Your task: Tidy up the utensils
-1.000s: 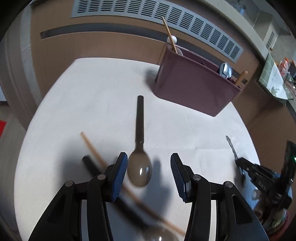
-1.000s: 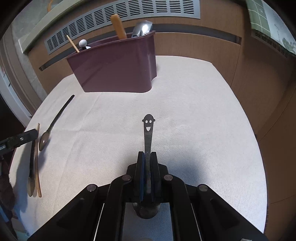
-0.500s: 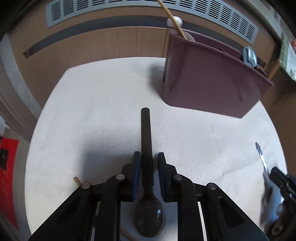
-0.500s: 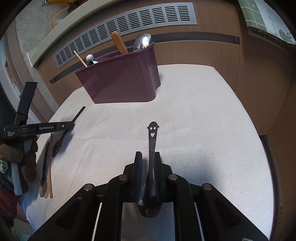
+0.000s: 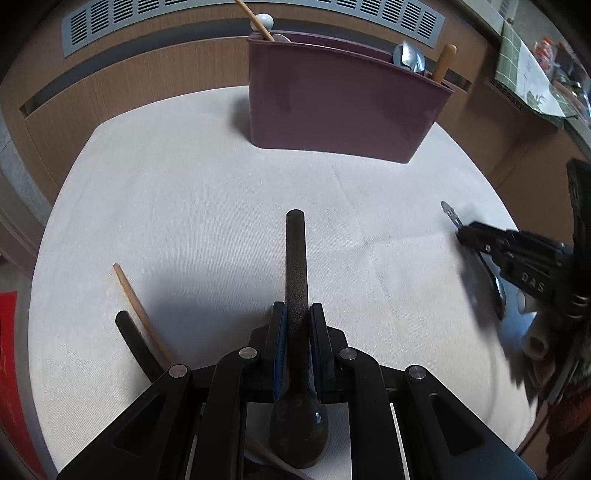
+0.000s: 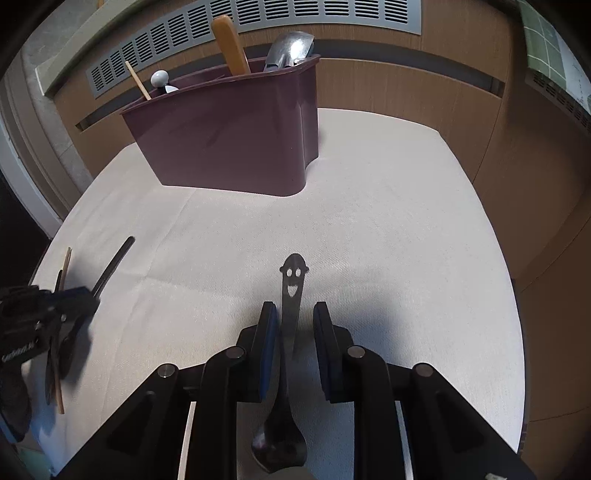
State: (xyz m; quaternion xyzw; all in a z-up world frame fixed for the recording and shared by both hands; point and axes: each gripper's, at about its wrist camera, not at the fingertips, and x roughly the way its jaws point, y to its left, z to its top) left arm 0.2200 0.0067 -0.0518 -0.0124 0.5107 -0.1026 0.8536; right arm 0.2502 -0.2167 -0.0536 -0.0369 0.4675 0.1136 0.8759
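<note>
My left gripper (image 5: 296, 317) is shut on a dark spoon (image 5: 296, 266), handle pointing forward toward the maroon utensil caddy (image 5: 340, 99), bowl back between the arms. My right gripper (image 6: 294, 321) stands open around a metal smiley-face spoon (image 6: 291, 288); the left pad is near or touching it, the right pad is apart. That spoon seems to lie on the white cloth. The caddy also shows in the right wrist view (image 6: 229, 136) and holds a chopstick, a white-knobbed utensil, a wooden handle and a metal spoon.
A wooden chopstick (image 5: 138, 310) and a black-handled utensil (image 5: 133, 343) lie on the cloth left of my left gripper. The table is round with a white cloth (image 6: 388, 221). Wooden panelling with a vent grille (image 5: 147, 26) runs behind.
My right gripper's jaws have opened from shut around the smiley spoon. My left gripper closed on the dark spoon and lifted it, and the caddy looks nearer in both views.
</note>
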